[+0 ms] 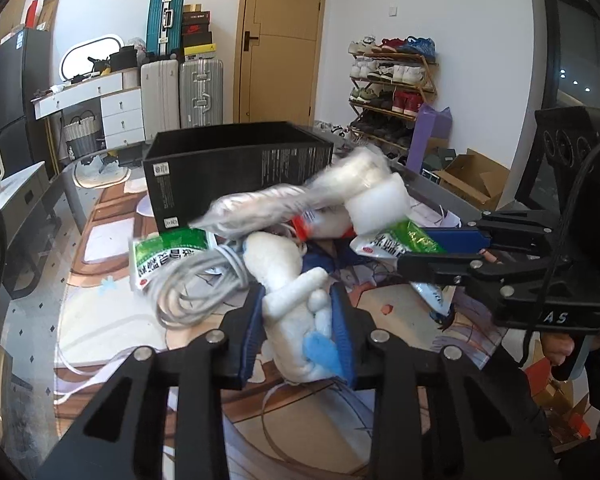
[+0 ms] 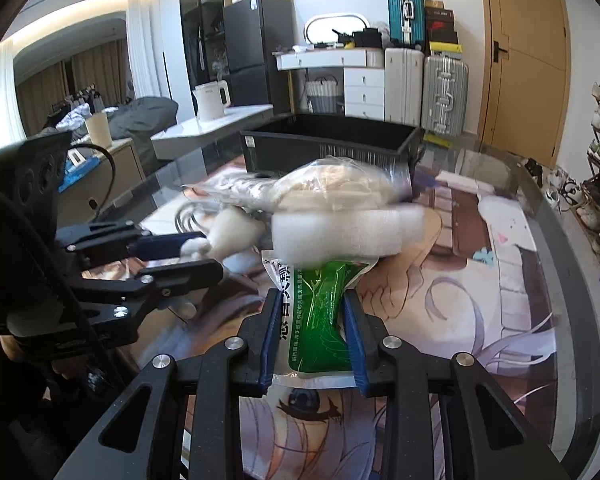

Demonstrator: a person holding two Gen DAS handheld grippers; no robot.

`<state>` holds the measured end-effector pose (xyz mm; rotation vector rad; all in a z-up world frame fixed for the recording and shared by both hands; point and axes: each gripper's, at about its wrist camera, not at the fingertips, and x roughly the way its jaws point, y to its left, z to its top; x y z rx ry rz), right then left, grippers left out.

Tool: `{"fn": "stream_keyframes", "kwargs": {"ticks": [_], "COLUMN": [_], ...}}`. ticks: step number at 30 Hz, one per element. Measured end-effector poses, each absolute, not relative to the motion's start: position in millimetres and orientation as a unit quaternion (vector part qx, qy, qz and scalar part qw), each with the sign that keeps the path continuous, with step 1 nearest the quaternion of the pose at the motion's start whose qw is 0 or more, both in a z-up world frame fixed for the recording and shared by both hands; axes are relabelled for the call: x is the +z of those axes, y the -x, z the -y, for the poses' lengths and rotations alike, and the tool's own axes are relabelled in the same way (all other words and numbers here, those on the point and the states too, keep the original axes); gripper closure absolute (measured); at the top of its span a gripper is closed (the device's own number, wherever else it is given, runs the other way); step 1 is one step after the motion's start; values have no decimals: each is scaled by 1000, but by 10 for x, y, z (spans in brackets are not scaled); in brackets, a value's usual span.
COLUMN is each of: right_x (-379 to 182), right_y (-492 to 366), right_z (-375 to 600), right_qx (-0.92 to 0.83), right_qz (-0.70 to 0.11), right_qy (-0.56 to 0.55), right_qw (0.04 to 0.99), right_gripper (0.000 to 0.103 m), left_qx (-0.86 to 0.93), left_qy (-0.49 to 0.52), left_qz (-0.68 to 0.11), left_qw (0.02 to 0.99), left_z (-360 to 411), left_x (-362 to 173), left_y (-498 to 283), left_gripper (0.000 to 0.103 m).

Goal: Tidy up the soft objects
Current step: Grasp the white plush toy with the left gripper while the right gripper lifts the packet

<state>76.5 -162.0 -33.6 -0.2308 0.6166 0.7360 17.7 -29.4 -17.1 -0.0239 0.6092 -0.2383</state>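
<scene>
Bedroom-style room, suitcases and a shoe rack behind; glass-topped worktop (image 2: 540,208) with a printed anime mat under the glass carries everything. Open black cardboard box (image 1: 236,168) sits toward the far edge, likely the drop target. Left tool (image 1: 300,320) is clamped on a white plush toy with a blue patch (image 1: 296,300), jaws squeezing its lower body. Right tool (image 2: 312,328) is clamped on a green-and-white foil sachet (image 2: 320,312), gripped across its middle. Both items are in the middle of the worktop, in front of the box; can't tell whether either is lifted clear of the surface. Just ahead of both: a white foam block (image 2: 340,236) and a clear plastic-wrapped white bundle (image 2: 324,188), motion-blurred, touching or resting over the sachet's far end. A second green-and-white sachet (image 1: 168,252) and a coiled white cable (image 1: 196,292) lie toward the left edge, touching the plush. Handling: plush is light, compresses a lot, so grip the body, not a limb, or it will flop and swing. Sachet is slick film, limp; a mid-body pinch folds it, and a sealed edge would hold better. Foam and bundle may get dragged along when the sachet moves. Cable could snag the plush.
</scene>
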Motion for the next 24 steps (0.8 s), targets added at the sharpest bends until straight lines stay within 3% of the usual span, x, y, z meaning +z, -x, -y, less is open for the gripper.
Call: {"fn": "stream_keyframes", "kwargs": {"ticks": [24], "right_x": [182], "right_y": [-524], "right_z": [1619], "right_qx": [355], "right_qz": [-234], "right_qy": [100], "right_qw": [899], "right_gripper": [73], "left_qx": [-109], "left_qy": [34], "left_qz": [-224], "left_qw": [968], "left_z": [-1], "left_x": [395], "left_y": [125], "left_gripper": [73]}}
